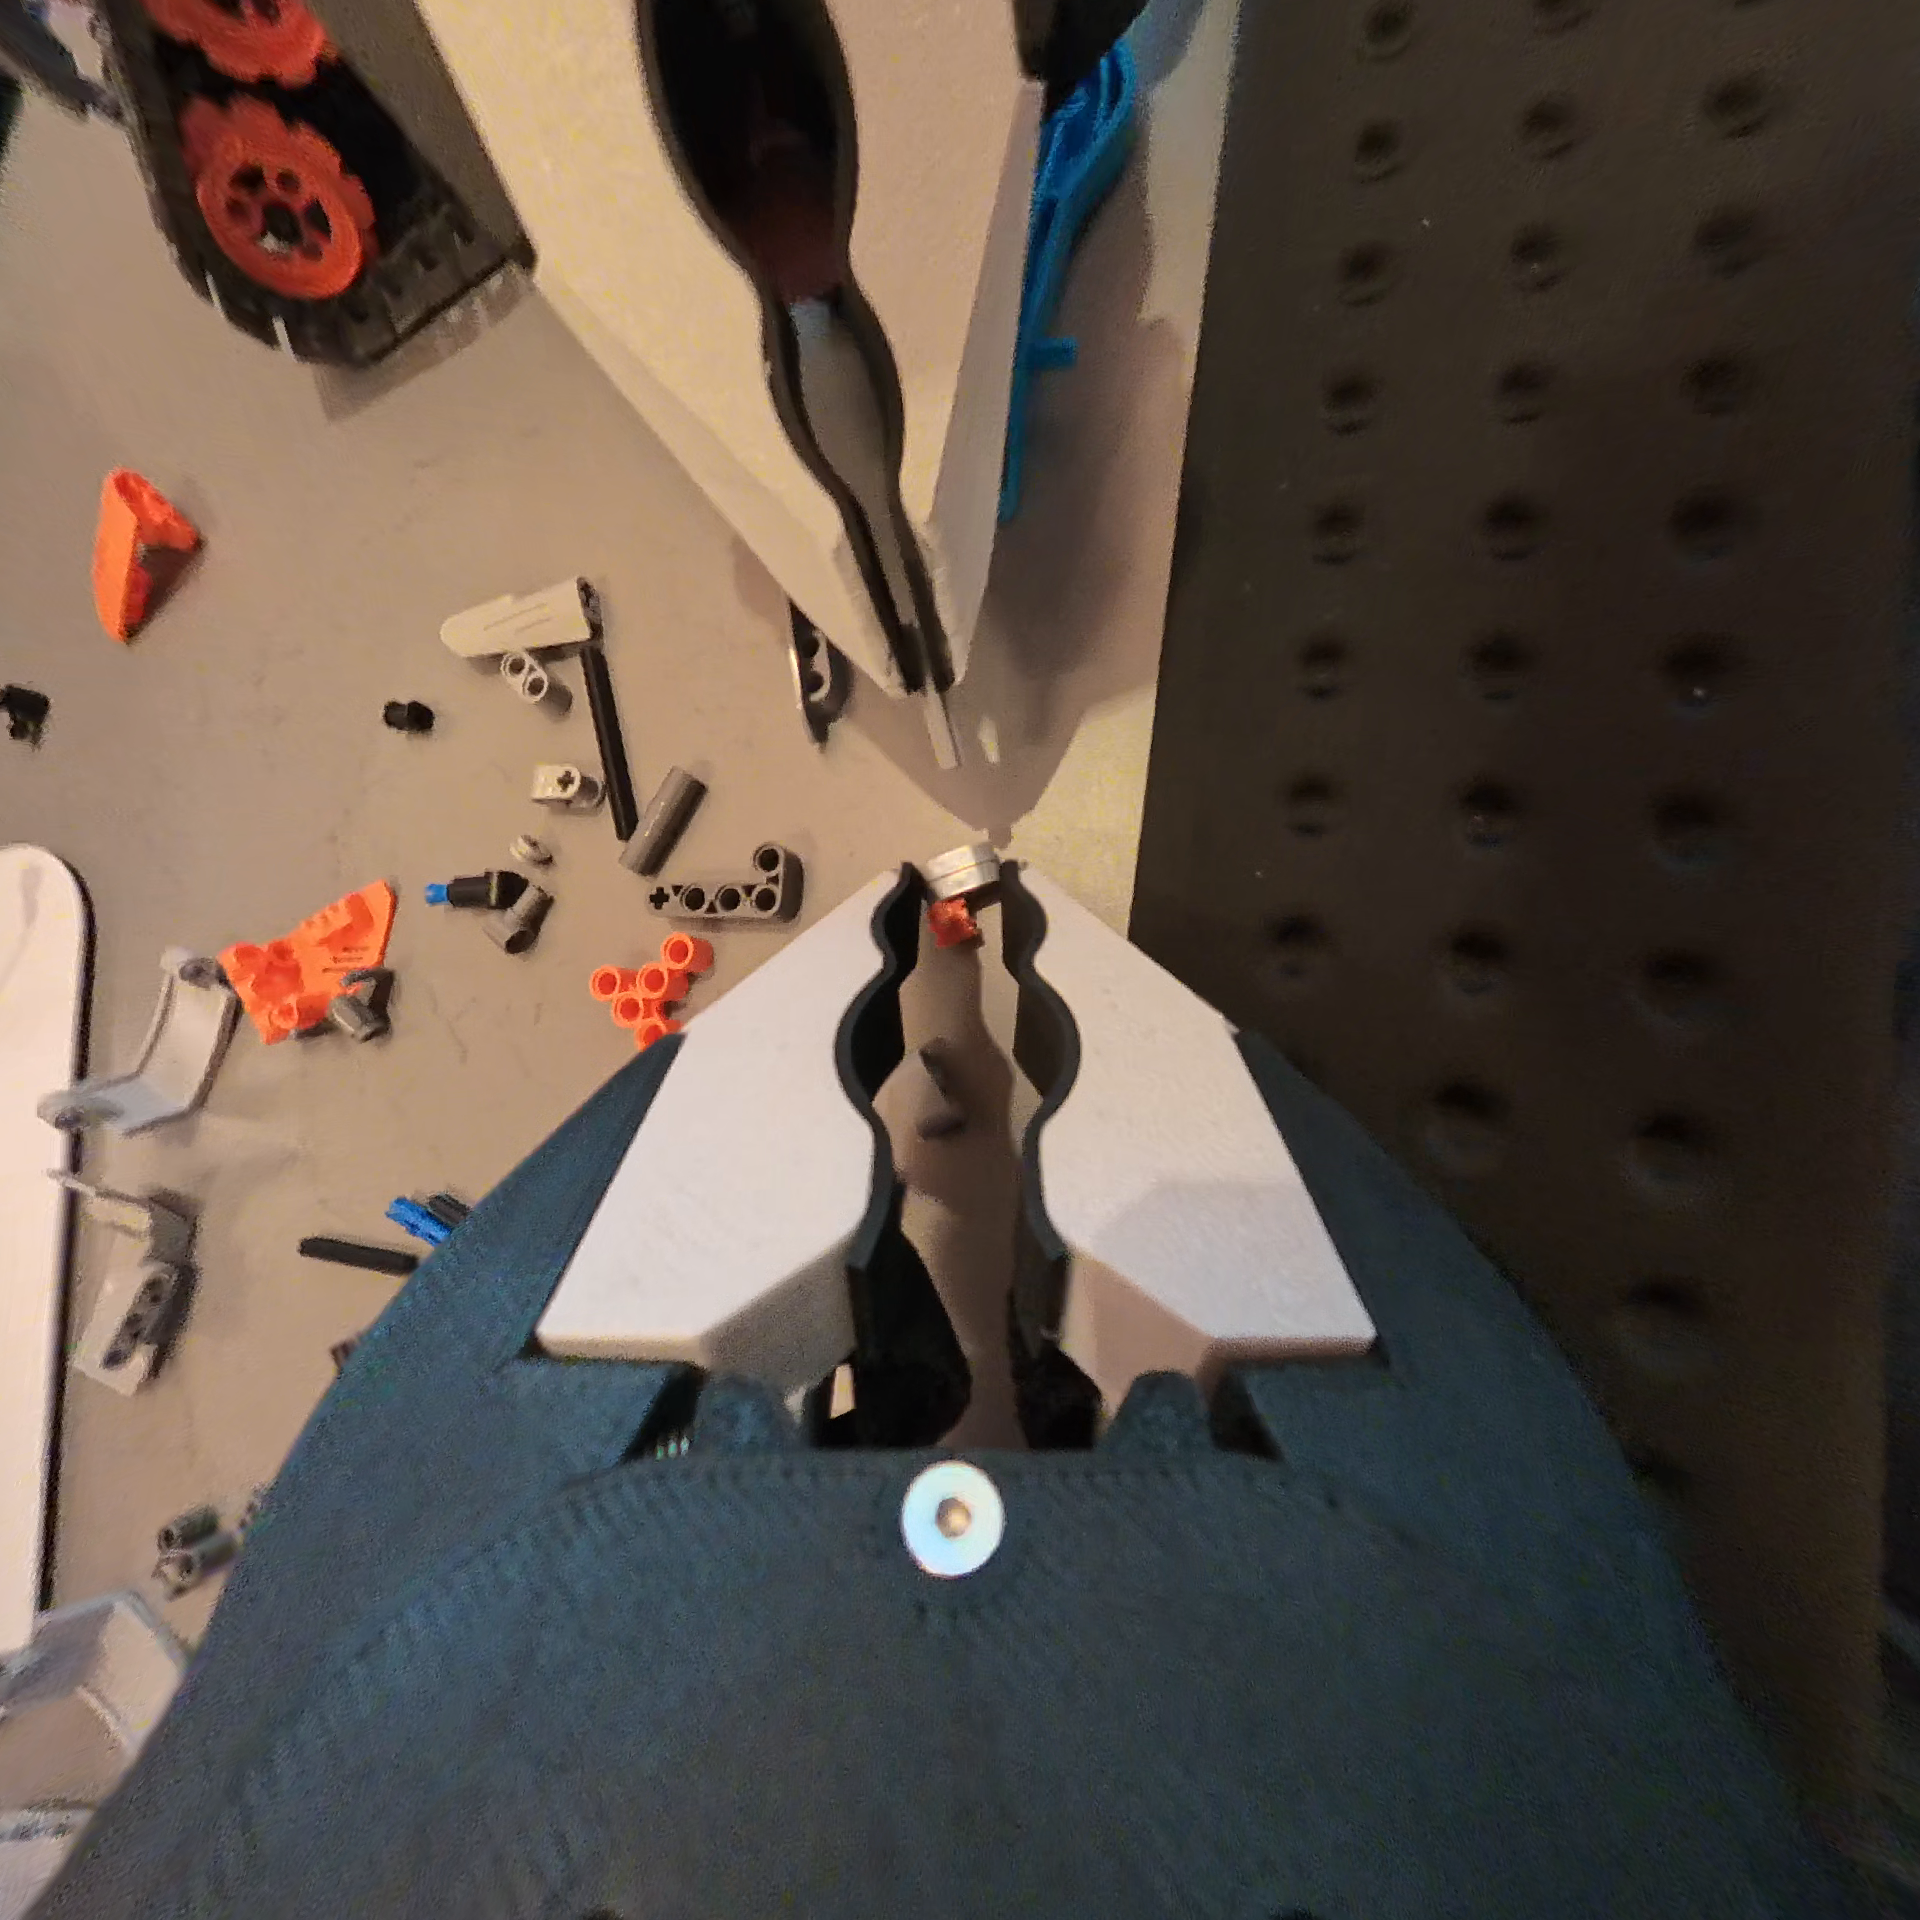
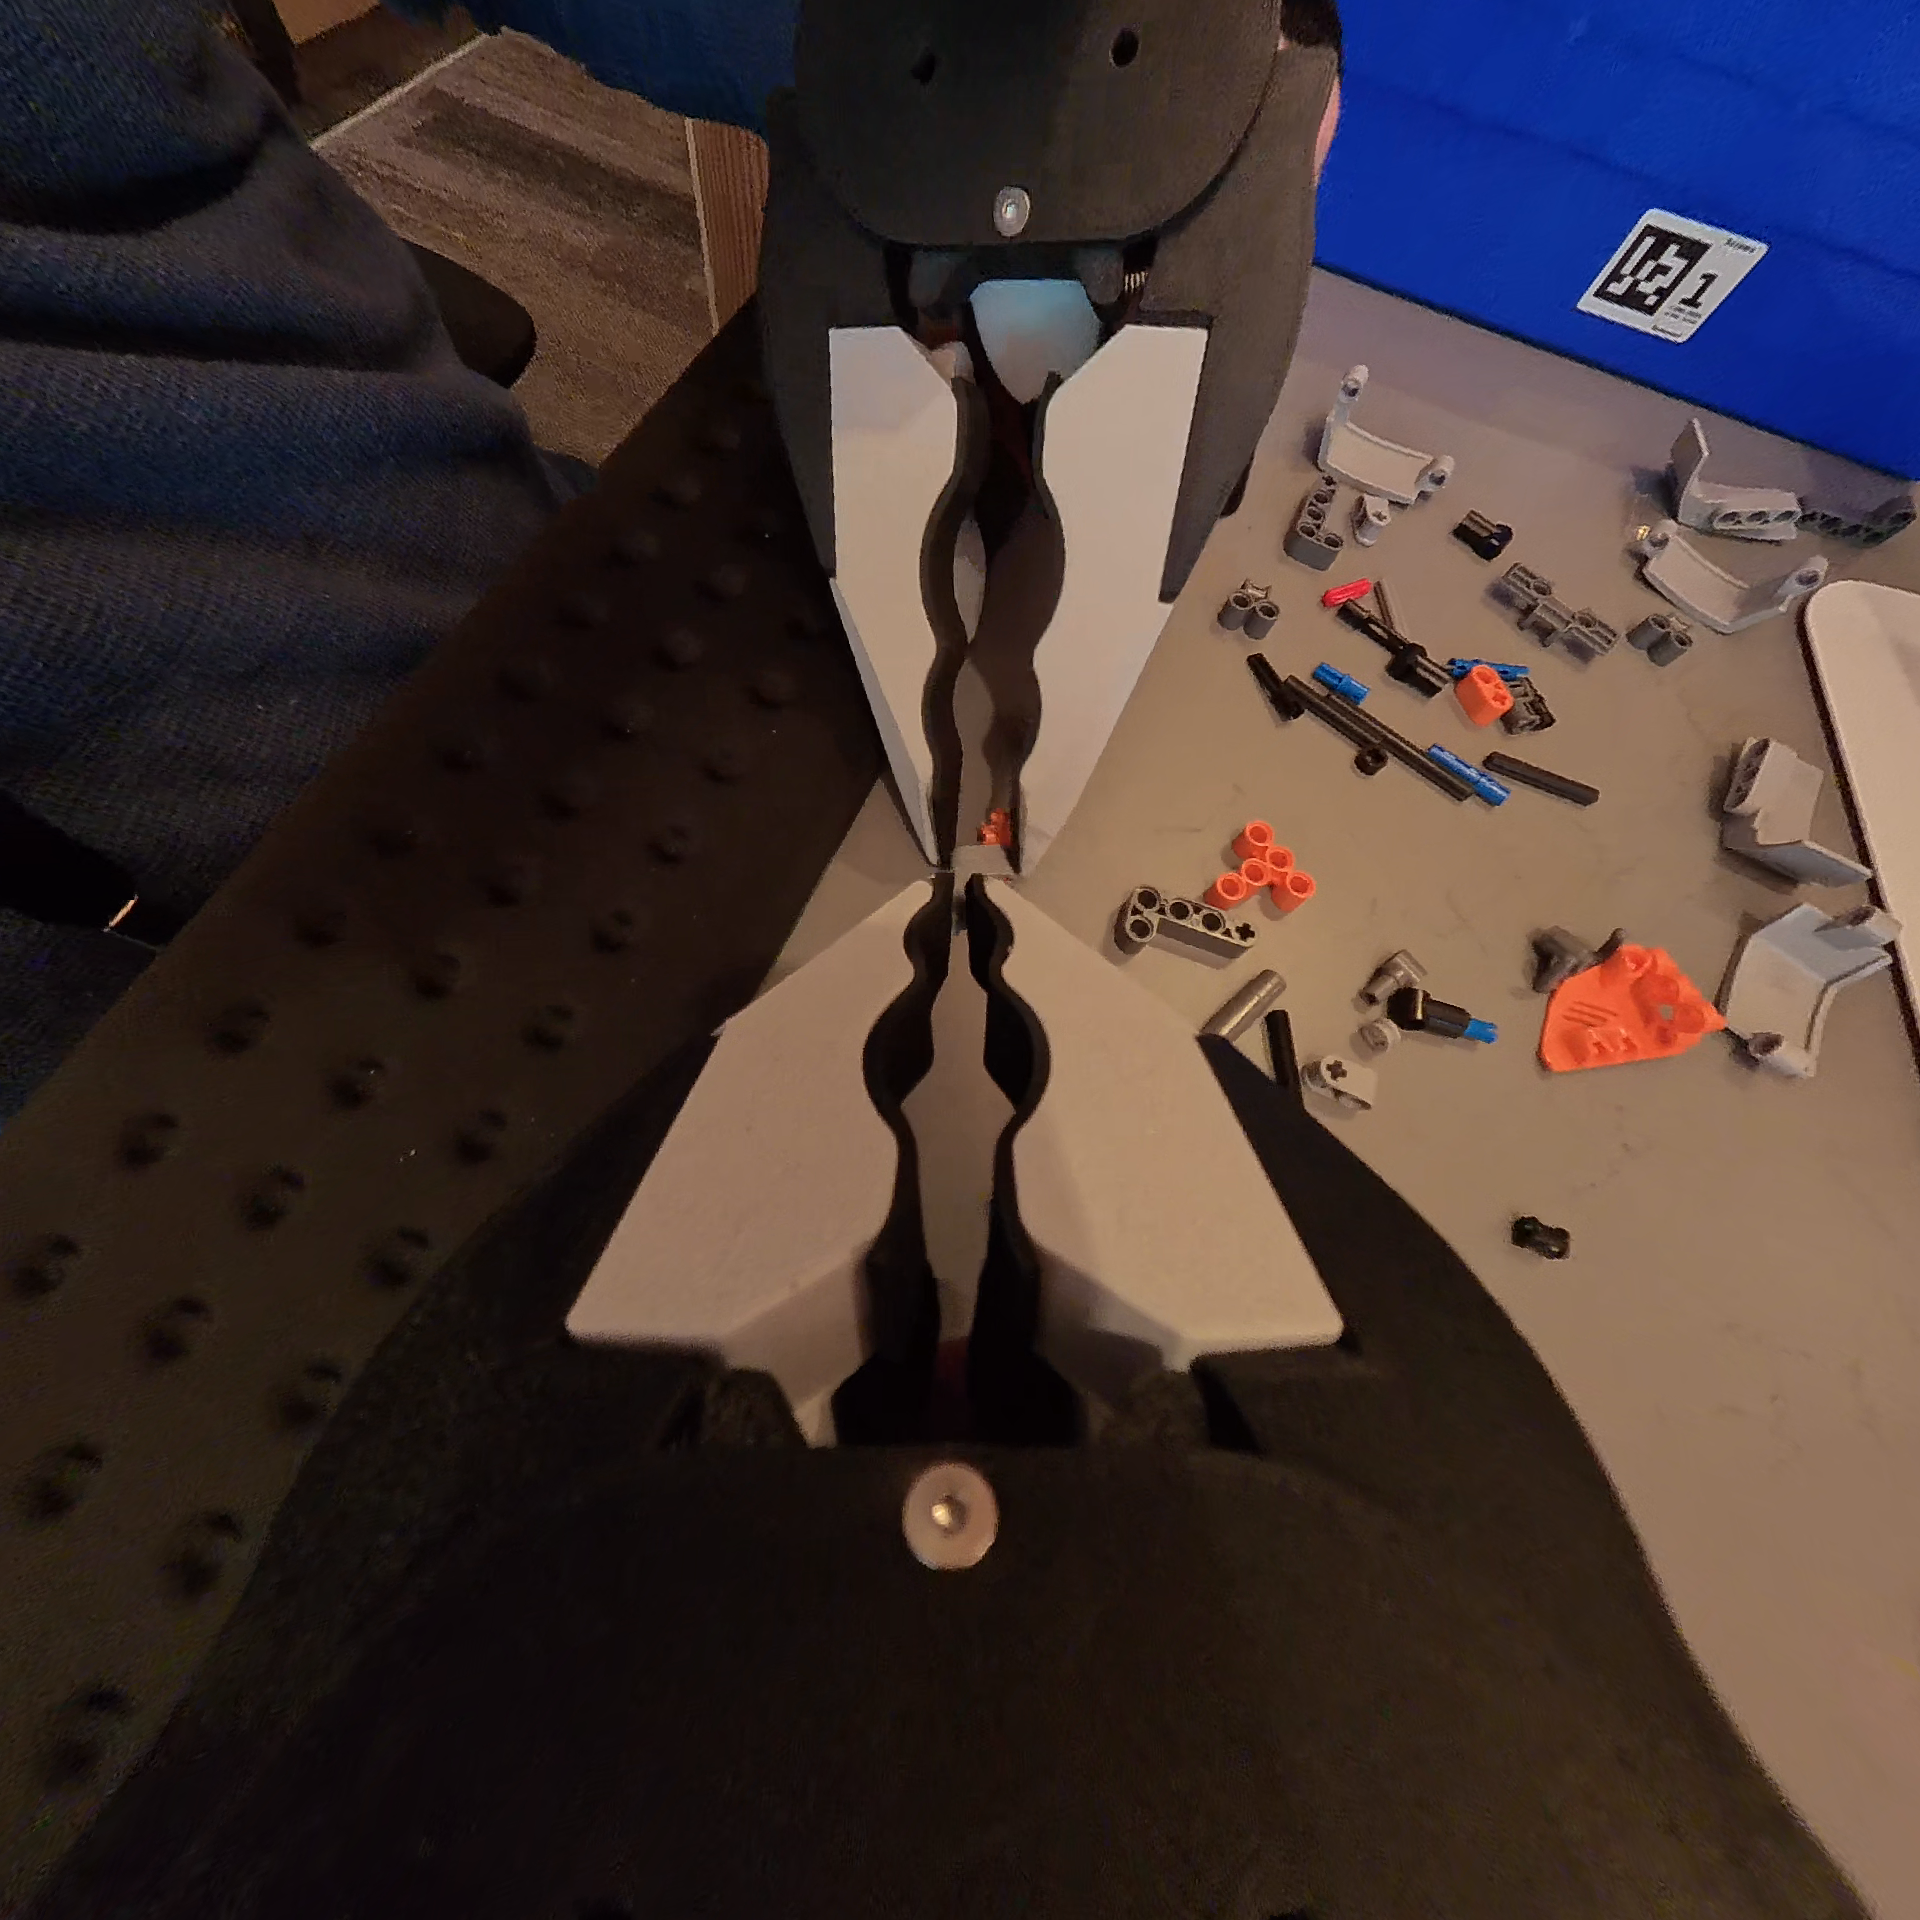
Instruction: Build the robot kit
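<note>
Left tool (image 1: pixel 961 883) pinches a small grey round piece (image 1: pixel 961 864) with an orange pin (image 1: pixel 956 923) beneath it. Right tool (image 2: pixel 956 896), jaws narrow, grips a thin grey axle (image 1: pixel 943 732), tip just beside that piece. Judgement: align squarely, press slowly. Loose parts lie left on the tabletop (image 1: pixel 312 520).

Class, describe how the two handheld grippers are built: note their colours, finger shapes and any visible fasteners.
The left gripper and right gripper look alike: a dark, layered, printed-looking body, a silver screw with washer at its centre, and two pale grey wedge-shaped fingers tapering to the tips. Wavy black pads line the inner faces. No cables show.
</note>
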The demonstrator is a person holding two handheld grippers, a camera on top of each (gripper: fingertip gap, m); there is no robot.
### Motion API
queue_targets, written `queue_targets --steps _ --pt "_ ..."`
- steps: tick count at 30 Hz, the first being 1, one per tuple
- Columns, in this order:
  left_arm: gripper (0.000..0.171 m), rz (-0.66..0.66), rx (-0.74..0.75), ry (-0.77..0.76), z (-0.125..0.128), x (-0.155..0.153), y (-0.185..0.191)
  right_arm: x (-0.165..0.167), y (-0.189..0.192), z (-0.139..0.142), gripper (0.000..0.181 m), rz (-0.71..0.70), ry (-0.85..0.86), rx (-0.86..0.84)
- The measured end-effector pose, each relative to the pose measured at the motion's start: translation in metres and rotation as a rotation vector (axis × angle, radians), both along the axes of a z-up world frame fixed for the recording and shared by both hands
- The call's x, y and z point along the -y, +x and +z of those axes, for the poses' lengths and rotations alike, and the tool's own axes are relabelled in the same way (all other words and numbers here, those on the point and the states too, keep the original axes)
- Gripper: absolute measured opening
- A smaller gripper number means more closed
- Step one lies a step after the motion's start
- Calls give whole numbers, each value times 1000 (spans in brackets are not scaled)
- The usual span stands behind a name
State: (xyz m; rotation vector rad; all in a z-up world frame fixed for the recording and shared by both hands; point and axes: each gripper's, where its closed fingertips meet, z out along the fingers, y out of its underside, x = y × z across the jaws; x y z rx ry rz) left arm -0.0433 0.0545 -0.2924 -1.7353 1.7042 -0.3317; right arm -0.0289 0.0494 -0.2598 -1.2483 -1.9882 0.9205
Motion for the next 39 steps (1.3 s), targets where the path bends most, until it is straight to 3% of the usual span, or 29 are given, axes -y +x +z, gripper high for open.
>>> queue_targets --steps 14,31,39 --pt "14 -101 65 -53 -1 6 0 0 -4 -31 0 4 72 111" --pt "14 -124 75 -68 -1 6 0 6 -6 -30 0 57 106 98" --pt "14 -154 27 1 0 4 1 3 -4 -29 7 8 60 138"
